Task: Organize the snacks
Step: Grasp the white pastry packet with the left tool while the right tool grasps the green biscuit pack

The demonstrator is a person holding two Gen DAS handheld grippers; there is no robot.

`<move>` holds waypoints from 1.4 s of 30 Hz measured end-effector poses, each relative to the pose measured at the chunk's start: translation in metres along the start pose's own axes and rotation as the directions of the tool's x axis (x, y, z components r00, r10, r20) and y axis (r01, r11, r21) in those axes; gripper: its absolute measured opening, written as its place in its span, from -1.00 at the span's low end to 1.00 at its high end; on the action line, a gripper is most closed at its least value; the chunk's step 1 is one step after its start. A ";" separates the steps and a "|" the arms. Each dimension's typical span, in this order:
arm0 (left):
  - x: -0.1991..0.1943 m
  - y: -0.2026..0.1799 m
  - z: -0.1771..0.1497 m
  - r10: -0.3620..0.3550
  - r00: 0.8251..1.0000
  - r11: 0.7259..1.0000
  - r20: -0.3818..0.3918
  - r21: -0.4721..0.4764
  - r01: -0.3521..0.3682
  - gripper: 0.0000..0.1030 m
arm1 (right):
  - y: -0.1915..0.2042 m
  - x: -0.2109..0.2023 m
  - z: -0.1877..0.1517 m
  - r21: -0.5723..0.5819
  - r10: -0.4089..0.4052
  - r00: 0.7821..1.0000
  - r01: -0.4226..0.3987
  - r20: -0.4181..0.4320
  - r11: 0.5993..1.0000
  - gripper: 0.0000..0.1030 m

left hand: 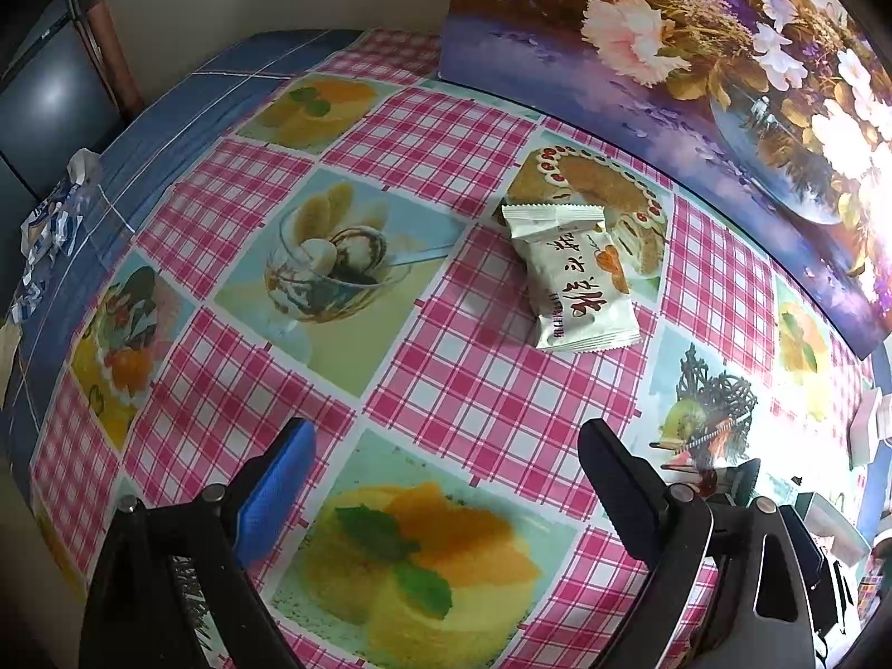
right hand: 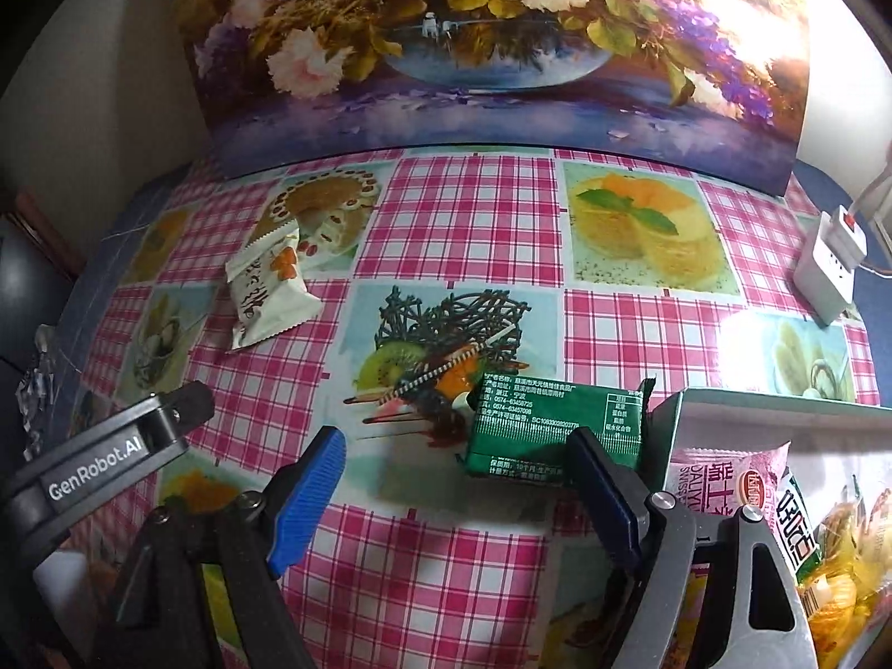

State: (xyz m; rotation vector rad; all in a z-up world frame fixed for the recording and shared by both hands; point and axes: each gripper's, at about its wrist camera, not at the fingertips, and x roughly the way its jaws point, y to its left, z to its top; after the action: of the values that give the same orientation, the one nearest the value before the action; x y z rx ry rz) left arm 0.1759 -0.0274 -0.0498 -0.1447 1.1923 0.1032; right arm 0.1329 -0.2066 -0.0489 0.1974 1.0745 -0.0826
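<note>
Green foil pack [right hand: 549, 429] lies on the worktop [right hand: 479, 212] just left of the box [right hand: 725, 407], so we should slide our open, empty right tool [right hand: 454, 493] rightward to straddle it squarely, while the left tool [left hand: 446, 474] hangs open over bare cloth.

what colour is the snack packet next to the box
Green with white print, seen best in the right wrist view, lying beside the white box.

Green packet [right hand: 549, 426] beside box [right hand: 780, 418]; white packet [right hand: 267, 290] well left.
</note>
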 end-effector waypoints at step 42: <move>0.023 -0.042 0.080 -0.155 0.988 0.970 0.008 0.188 0.151 0.84 | -0.035 0.006 0.011 0.157 0.049 0.998 -0.052 0.026 0.986 0.62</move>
State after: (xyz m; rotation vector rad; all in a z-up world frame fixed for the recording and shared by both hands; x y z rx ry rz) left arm 0.2648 -0.0553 -0.0401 -0.0694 1.1579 -0.1426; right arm 0.1395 -0.2432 -0.0528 0.3656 1.0409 -0.1243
